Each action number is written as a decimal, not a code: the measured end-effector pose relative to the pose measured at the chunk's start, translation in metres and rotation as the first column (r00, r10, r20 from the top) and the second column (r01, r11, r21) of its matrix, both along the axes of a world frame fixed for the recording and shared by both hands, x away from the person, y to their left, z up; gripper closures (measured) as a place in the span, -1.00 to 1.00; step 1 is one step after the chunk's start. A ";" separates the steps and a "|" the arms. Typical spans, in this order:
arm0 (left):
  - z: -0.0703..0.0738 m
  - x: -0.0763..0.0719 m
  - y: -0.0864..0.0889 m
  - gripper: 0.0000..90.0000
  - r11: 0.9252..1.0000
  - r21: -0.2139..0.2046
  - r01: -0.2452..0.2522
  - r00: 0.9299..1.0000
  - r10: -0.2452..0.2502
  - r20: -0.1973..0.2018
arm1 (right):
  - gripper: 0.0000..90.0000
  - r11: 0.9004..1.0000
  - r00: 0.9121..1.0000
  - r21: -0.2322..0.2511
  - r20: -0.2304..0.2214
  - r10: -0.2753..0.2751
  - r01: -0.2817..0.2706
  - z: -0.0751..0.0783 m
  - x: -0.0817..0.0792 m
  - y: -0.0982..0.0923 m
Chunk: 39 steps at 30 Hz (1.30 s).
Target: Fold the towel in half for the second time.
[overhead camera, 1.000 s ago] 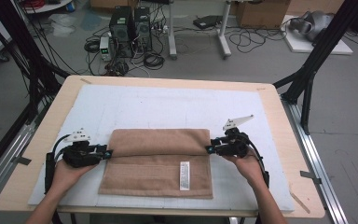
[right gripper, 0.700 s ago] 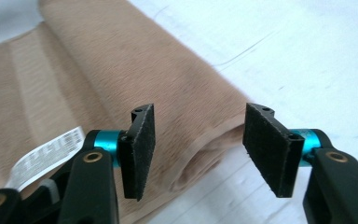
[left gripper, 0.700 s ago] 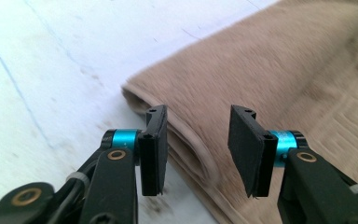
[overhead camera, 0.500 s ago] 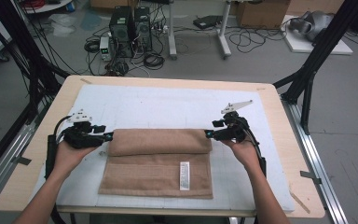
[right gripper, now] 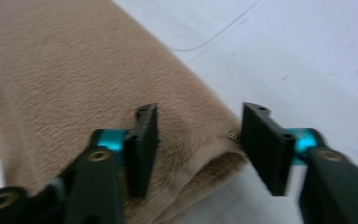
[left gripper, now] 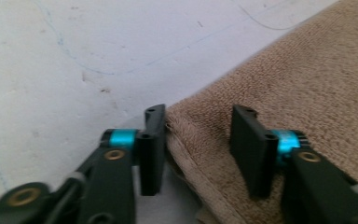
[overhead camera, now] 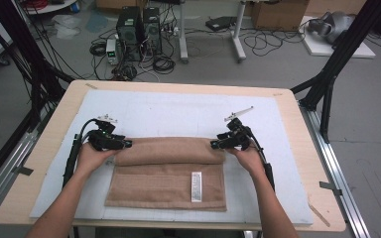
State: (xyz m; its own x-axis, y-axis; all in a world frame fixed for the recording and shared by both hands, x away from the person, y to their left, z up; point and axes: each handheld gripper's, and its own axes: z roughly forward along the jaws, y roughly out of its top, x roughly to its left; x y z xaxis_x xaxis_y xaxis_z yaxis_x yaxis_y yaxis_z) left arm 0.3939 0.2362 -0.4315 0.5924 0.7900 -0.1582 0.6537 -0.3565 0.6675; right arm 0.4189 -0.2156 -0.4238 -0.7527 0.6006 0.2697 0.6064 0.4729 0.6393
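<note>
The folded edge could slip out of one tool while the other holds, and the towel point(overhead camera: 168, 171) would then drag crooked or spring open; the cause would be a bite that takes only the top layer, or only the very corner.

At the left of the high view, the left tool point(overhead camera: 124, 145) sits at the towel's upper left corner. Its jaws have just been closing and stand partly open; in the left gripper view point(left gripper: 198, 140) the thick folded corner lies between them, one jaw against its outer edge and the other over the pile. I cannot tell whether they pinch it yet.

The towel lies in the lower middle of the frame on the white mat point(overhead camera: 178, 111) covering the surface point(overhead camera: 297, 124), its far part doubled over in a rounded fold and a small label point(overhead camera: 196, 186) near the lower right.

At the right, the right tool point(overhead camera: 217, 145) meets the upper right corner. Its jaws have also just been closing; in the right gripper view point(right gripper: 198, 140) they straddle the fold's end with a visible gap.
</note>
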 end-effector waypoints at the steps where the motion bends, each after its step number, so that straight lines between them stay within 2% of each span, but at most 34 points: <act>1: 0.000 -0.001 0.000 0.45 1.000 0.003 0.003 1.000 -0.003 0.000 | 0.37 1.000 1.000 0.013 -0.009 0.025 -0.025 -0.001 0.000 0.000; 3: 0.001 -0.001 -0.001 0.61 1.000 -0.004 0.007 1.000 -0.007 -0.009 | 0.63 0.998 0.998 0.026 -0.010 0.058 -0.058 -0.001 -0.002 0.001; 6: 0.003 -0.004 -0.001 0.82 1.000 0.018 0.017 1.000 -0.017 0.011 | 0.78 0.996 0.996 0.013 0.011 0.089 -0.089 0.003 -0.006 0.004; 9: 0.009 -0.010 0.003 0.87 1.000 0.004 0.019 0.999 -0.019 0.046 | 0.81 0.996 0.995 0.009 0.030 0.090 -0.091 0.009 -0.010 0.002; 12: 0.018 -0.019 0.010 0.89 0.999 -0.035 0.020 0.997 -0.018 0.081 | 0.81 0.994 0.993 0.026 0.063 0.104 -0.106 0.017 -0.015 -0.002; 15: 0.033 -0.033 0.016 0.89 0.997 -0.072 0.040 0.990 -0.030 0.137 | 0.82 0.992 0.989 0.041 0.090 0.119 -0.123 0.028 -0.024 -0.005; 16: 0.039 -0.039 0.017 0.89 0.996 -0.077 0.055 0.986 -0.042 0.164 | 0.82 0.990 0.986 0.044 0.103 0.128 -0.133 0.033 -0.029 -0.006; 18: 0.048 -0.058 0.021 0.89 0.992 -0.094 0.084 0.971 -0.060 0.231 | 0.82 0.985 0.978 0.053 0.139 0.155 -0.163 0.043 -0.041 -0.007; 19: 0.051 -0.069 0.023 0.89 0.989 -0.110 0.098 0.967 -0.069 0.246 | 0.82 0.982 0.974 0.057 0.152 0.168 -0.178 0.049 -0.050 -0.008; 21: 0.054 -0.093 0.030 0.89 0.982 -0.123 0.143 0.956 -0.104 0.274 | 0.81 0.972 0.960 0.069 0.190 0.208 -0.225 0.057 -0.070 -0.011; 22: 0.054 -0.105 0.033 0.89 0.975 -0.134 0.179 0.950 -0.136 0.281 | 0.75 0.961 0.950 0.084 0.197 0.242 -0.262 0.061 -0.082 -0.012; 23: 0.053 -0.115 0.036 0.87 0.963 -0.153 0.222 0.942 -0.171 0.290 | 0.64 0.946 0.936 0.102 0.211 0.282 -0.308 0.065 -0.094 -0.014; 24: 0.051 -0.125 0.040 0.78 0.954 -0.158 0.255 0.929 -0.197 0.313 | 0.53 0.932 0.925 0.124 0.222 0.308 -0.340 0.068 -0.105 -0.016; 25: 0.050 -0.131 0.042 0.60 0.948 -0.165 0.272 0.923 -0.209 0.323 | 0.46 0.927 0.920 0.137 0.235 0.312 -0.350 0.070 -0.112 -0.019; 27: 0.049 -0.133 0.046 0.36 0.943 -0.188 0.276 0.924 -0.206 0.323 | 0.38 0.929 0.920 0.136 0.251 0.303 -0.343 0.074 -0.119 -0.024; 28: 0.049 -0.132 0.047 0.30 0.942 -0.196 0.273 0.925 -0.201 0.323 | 0.32 0.935 0.923 0.128 0.252 0.291 -0.330 0.074 -0.118 -0.025; 29: 0.048 -0.128 0.047 0.28 0.945 -0.199 0.260 0.929 -0.188 0.320 | 0.31 0.944 0.930 0.112 0.245 0.275 -0.309 0.073 -0.114 -0.025; 30: 0.047 -0.124 0.046 0.25 0.948 -0.199 0.249 0.931 -0.178 0.317 | 0.29 0.948 0.933 0.096 0.234 0.275 -0.303 0.070 -0.109 -0.024; 32: 0.045 -0.115 0.042 0.24 0.956 -0.186 0.226 0.935 -0.159 0.318 | 0.22 0.960 0.945 0.080 0.217 0.246 -0.268 0.062 -0.096 -0.021; 34: 0.039 -0.104 0.037 0.24 0.966 -0.169 0.195 0.945 -0.139 0.295 | 0.17 0.971 0.958 0.069 0.195 0.211 -0.228 0.053 -0.082 -0.019; 36: 0.032 -0.093 0.033 0.24 0.979 -0.130 0.159 0.955 -0.119 0.271 | 0.17 0.980 0.969 0.068 0.178 0.172 -0.186 0.044 -0.069 -0.017; 37: 0.028 -0.087 0.031 0.24 0.982 -0.122 0.144 0.961 -0.110 0.253 | 0.17 0.984 0.972 0.059 0.176 0.158 -0.170 0.041 -0.064 -0.016; 39: 0.021 -0.079 0.026 0.25 0.990 -0.085 0.114 0.968 -0.091 0.232 | 0.17 0.990 0.976 0.036 0.180 0.125 -0.134 0.035 -0.055 -0.014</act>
